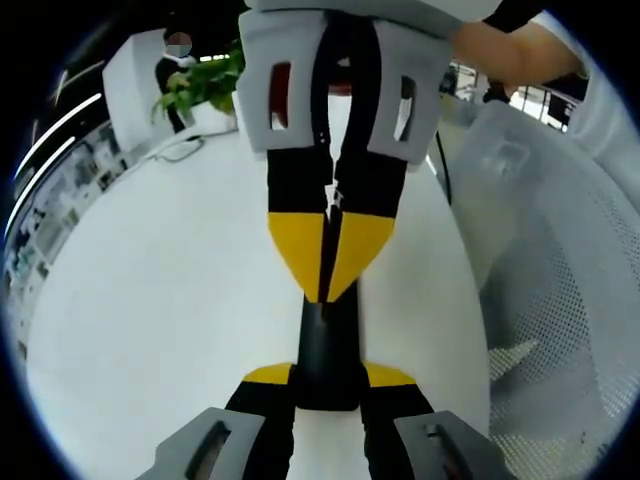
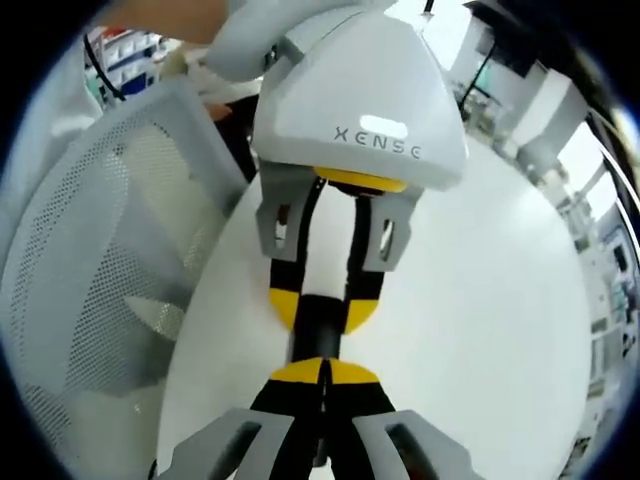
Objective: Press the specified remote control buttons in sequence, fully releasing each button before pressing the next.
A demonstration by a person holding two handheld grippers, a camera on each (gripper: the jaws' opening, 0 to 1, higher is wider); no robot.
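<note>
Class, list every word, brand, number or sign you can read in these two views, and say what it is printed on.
"XENSE": on the white housing of the left hand-held gripper, seen in the right gripper view.
Nothing legible on the black remote control; its buttons show no readable marks.
Background shelves: too blurred to read.

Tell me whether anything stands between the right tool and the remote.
Nothing visible does. The left tool grips the black remote above the white table. The right tool is shut and points straight at the remote's free end, at or just off its surface; I cannot tell whether it touches.
</note>
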